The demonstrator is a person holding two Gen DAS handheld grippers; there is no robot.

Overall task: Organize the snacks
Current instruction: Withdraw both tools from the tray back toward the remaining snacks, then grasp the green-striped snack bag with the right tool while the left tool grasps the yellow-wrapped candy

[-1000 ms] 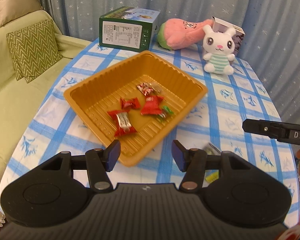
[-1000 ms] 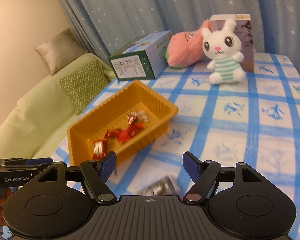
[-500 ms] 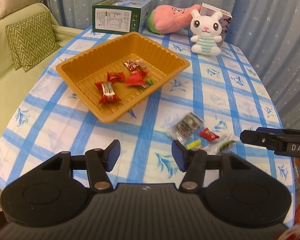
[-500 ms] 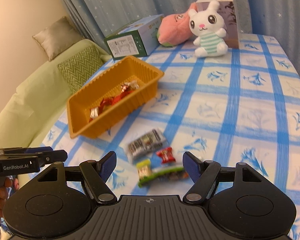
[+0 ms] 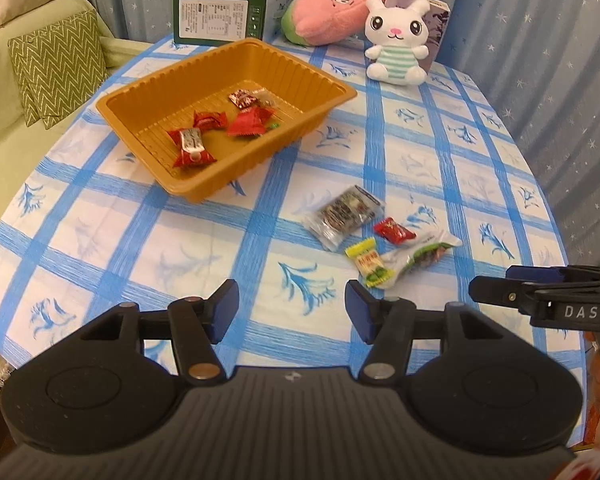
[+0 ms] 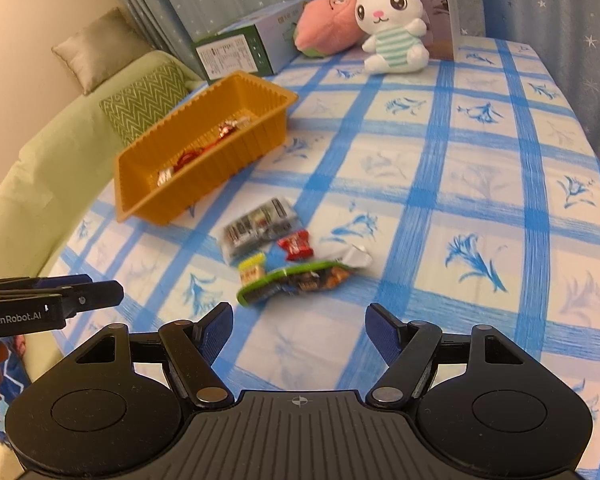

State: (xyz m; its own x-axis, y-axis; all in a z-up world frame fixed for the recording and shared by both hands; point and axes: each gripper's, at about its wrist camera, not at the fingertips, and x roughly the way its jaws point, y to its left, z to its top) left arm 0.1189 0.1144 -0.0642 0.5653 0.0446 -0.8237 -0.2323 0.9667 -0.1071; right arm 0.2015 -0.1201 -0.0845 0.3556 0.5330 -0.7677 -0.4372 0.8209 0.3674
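You're between picks: both grippers, left gripper (image 5: pixel 292 306) still widening, right gripper (image 6: pixel 298 330) apart, hold nothing; next, close on a loose snack (image 6: pixel 296 243) for the tray (image 5: pixel 320 114)

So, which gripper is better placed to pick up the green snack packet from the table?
Right. The right gripper is open with the green snack packet directly ahead between its fingers; from the left gripper, whose jaws are opening, it lies off to the side.

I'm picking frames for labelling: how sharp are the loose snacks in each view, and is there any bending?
Left wrist view: the loose snacks are crisp, the printing on the box shows but is too small to read, and the table edge bows. Right wrist view: the snacks are smeared by motion blur, and the corners go black.
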